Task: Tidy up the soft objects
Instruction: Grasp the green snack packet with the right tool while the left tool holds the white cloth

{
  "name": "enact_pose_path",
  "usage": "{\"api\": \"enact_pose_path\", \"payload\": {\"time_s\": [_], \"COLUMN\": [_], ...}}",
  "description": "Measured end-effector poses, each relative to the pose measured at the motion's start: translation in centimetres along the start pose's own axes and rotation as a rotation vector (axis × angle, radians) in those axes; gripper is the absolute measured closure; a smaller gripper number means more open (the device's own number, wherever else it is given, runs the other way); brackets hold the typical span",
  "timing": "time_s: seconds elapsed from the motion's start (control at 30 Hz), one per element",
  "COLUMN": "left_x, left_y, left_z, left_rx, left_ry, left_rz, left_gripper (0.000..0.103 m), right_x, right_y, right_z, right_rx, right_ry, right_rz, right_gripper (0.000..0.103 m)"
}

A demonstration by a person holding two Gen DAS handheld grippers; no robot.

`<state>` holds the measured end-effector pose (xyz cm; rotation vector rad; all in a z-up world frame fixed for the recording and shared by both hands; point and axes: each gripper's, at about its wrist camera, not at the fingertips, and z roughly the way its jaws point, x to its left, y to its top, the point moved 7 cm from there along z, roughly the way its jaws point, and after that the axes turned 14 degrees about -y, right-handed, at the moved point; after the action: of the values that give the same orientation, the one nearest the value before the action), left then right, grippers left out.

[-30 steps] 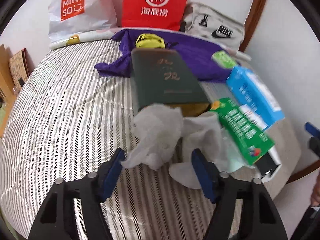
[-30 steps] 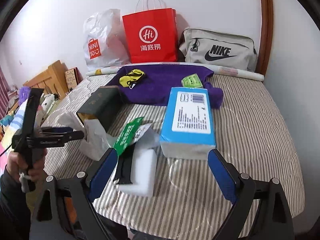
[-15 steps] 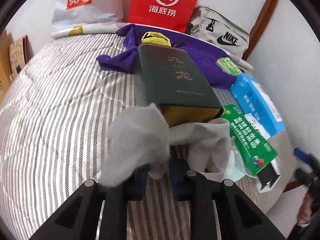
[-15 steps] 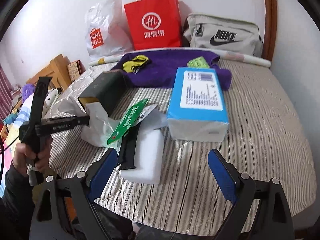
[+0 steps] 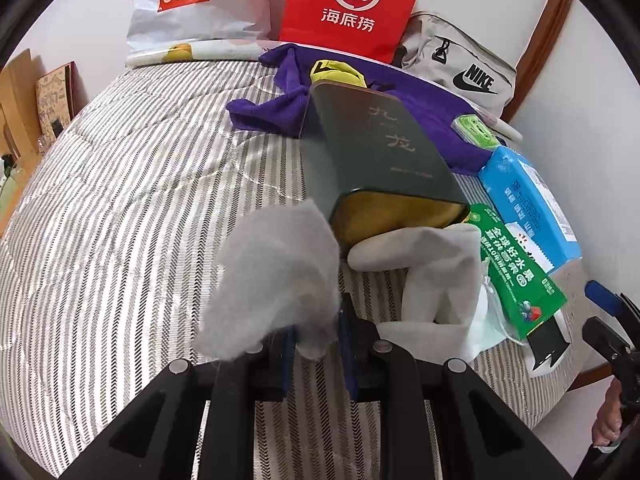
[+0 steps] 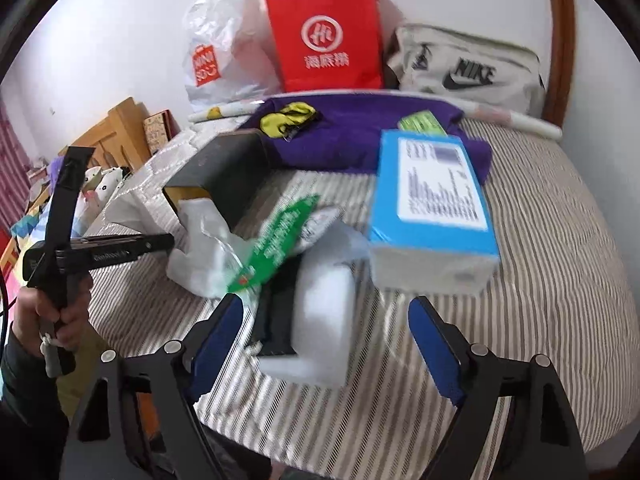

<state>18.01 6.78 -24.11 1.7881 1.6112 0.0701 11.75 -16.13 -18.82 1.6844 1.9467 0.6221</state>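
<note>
Left hand-held gripper (image 5: 316, 344) pinches a grey cloth (image 5: 276, 276) on the bed (image 5: 120, 200); the right hand-held gripper (image 6: 320, 340) comes in open.

Left wrist view: the jaws have just closed on the lower edge of the thin, fuzzy, crumpled cloth, which stands bunched above the pads in front of the open end of a dark green box (image 5: 376, 156), with a white sock (image 5: 432, 264) just to its right. The grip looks shallow, so a slow, straight lift should keep the edge from slipping out. Right wrist view: the jaws stand wide with nothing pressed between them, though they have just been narrowing above a white foam block (image 6: 324, 320) with a black strip (image 6: 280, 312) on it; a square, centred approach would suit this squashy block.
</note>
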Motion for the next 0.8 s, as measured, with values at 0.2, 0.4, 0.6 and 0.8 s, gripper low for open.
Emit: {"api": "enact_pose_path", "payload": {"time_s": [0.2, 0.4, 0.6, 0.8], "left_x": [0.0, 0.5, 1.2, 1.4], "left_y": [0.0, 0.0, -0.3, -0.3], "left_z": [0.1, -0.6, -0.8, -0.9], "left_rx": [0.002, 0.005, -0.006, -0.01], "left_ry": [-0.014, -0.011, -0.047, -0.07], "left_rz": [0.0, 0.001, -0.032, -0.045], "left_gripper": [0.084, 0.084, 0.084, 0.084], "right_x": [3.0, 5.1, 5.9, 5.7], "right_y": [2.7, 4.7, 4.2, 2.5], "right_z": [1.0, 4.0, 6.6, 8.5], "right_rx": [-0.03, 0.015, 0.06, 0.119], "right_ry": [0.015, -0.043, -0.122, -0.157], "right_rz": [-0.072, -0.159, -0.239, -0.258], "right_gripper": [0.021, 0.038, 0.038, 0.038]}}
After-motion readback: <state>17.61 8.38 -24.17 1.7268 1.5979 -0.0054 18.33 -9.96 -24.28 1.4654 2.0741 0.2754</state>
